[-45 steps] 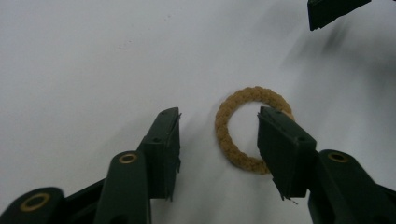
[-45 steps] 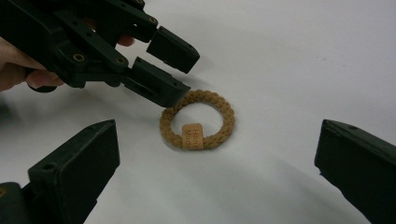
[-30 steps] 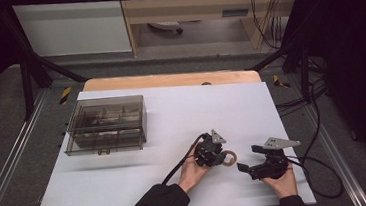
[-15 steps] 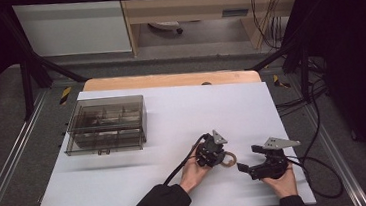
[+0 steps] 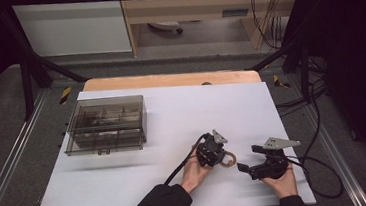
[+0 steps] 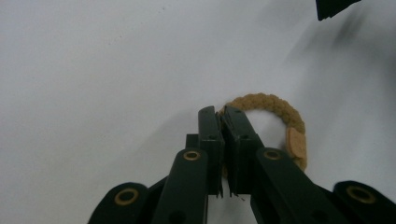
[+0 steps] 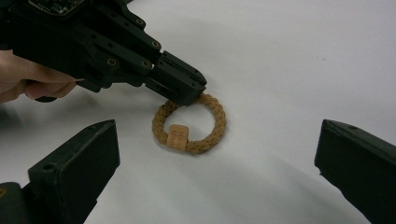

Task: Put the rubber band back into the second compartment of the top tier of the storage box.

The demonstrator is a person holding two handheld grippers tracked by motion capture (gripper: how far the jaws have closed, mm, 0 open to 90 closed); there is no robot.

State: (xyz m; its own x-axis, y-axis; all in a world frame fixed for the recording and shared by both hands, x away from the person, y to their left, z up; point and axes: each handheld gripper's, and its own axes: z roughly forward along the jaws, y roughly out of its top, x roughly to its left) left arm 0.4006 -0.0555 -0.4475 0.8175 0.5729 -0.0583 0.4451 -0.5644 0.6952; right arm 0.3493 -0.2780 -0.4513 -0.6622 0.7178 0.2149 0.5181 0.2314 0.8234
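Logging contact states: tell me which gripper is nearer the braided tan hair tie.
Left. The left gripper is shut on the hair tie's rim, touching it. The right gripper sits apart, jaws wide open and aimed at it, with bare table between.

Overhead view; close tool views

White tabletop [image 5: 128,188] sits on a wooden table whose bare wood edge [image 5: 169,79] shows along the far side. Grey carpet-ish floor [image 5: 2,129] all around, with metal rails [image 5: 6,168] running down both sides. Black frame bars [image 5: 32,66] overhead, a white cabinet [image 5: 71,27] at the back left, and cables [image 5: 316,101] trailing down the right. Room's pretty dim at the edges.
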